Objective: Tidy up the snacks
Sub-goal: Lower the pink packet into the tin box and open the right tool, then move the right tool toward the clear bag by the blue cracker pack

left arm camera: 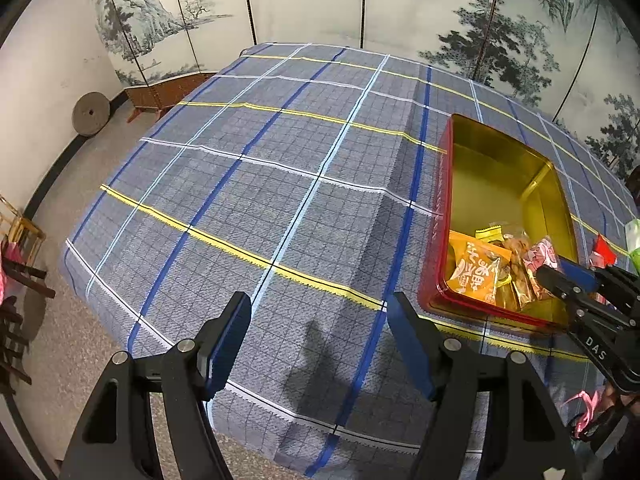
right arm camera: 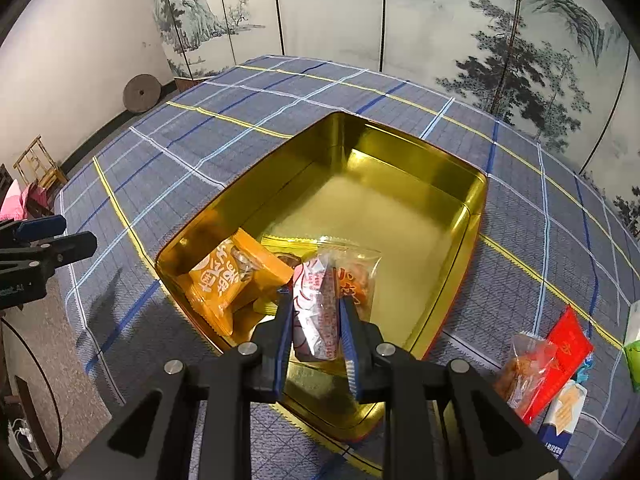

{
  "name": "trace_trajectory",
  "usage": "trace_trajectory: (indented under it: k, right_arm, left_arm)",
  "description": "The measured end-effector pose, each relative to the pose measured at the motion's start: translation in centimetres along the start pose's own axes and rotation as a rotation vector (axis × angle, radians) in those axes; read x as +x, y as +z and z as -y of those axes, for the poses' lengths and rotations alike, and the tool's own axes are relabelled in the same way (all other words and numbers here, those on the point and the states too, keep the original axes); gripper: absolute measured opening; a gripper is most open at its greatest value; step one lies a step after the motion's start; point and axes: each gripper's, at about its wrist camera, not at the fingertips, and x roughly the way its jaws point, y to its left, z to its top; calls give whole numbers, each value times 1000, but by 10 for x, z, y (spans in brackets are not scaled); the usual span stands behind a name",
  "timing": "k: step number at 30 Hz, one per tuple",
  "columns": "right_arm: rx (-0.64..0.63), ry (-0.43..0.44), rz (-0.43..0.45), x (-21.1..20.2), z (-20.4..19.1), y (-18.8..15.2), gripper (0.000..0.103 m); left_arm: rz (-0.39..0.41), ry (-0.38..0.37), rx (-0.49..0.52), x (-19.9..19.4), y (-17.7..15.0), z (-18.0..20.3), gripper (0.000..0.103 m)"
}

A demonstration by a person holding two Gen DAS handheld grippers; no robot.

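Snacks partly in the tin [right arm camera: 404,148], partly loose on the cloth [right arm camera: 168,152]. Left to right:

Far left, against the wall: round stone disc [right arm camera: 141,93]. Behind the table: painted folding screen [right arm camera: 440,20].

Left gripper [left arm camera: 318,320]: jaws wide apart, nothing between them, hovering over bare plaid cloth at the near left, well apart from the tin. Seen from the right wrist view as a dark shape at the left edge [right arm camera: 60,236].

Tin: gold inside, red outside, lid off, right of table centre. Far half bare; snacks bunched in the near left corner.

Inside, leftmost: orange packet [right arm camera: 228,276] with white characters, tilted against the near left wall. Just behind it: yellow wrapper edge [right arm camera: 288,242], mostly hidden. Next right: pink-and-white packet [right arm camera: 314,312], upright, clamped between the blue pads [right arm camera: 280,344] of the right gripper [right arm camera: 314,308], lower end down among the other snacks. Touching its right side: clear packet [right arm camera: 358,276] with orange-brown contents.

Right of the tin, on the cloth near the edge: clear bag [right arm camera: 524,368] of brown pieces, red packet [right arm camera: 564,352] overlapping it, blue-and-white packet [right arm camera: 564,416] nearer, under the red one's lower end. Far right edge: green-and-white item [right arm camera: 632,344], mostly cut off, kind unclear.
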Motion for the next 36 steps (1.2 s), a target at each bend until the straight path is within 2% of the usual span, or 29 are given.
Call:
trace_trajectory:
  k: [17,20,21,27,32,36]
  right_arm:
    - [32,1,-1,2,1,-4,24]
    - [36,2,9,-4,1,-4,30]
    - [37,1,13,-6,1,-3,35]
    - [61,6,63,-32,6,-7,38]
    - [134,-4,105,-62,22,-29,38]
    - [174,-58,103,-81,43,-54,38]
  left_arm:
    - [-6,-13,-3,-2,-1,3,68]
    - [-5,-18,2,-4,-1,7,68]
    - [-3,-21,4,-5,-1,9,68]
    - [19,-45,34,-15,-1,23,69]
    - [16,-87,69,-19,-2,43,69]
    - [24,-117,121,-26,-4,64,69]
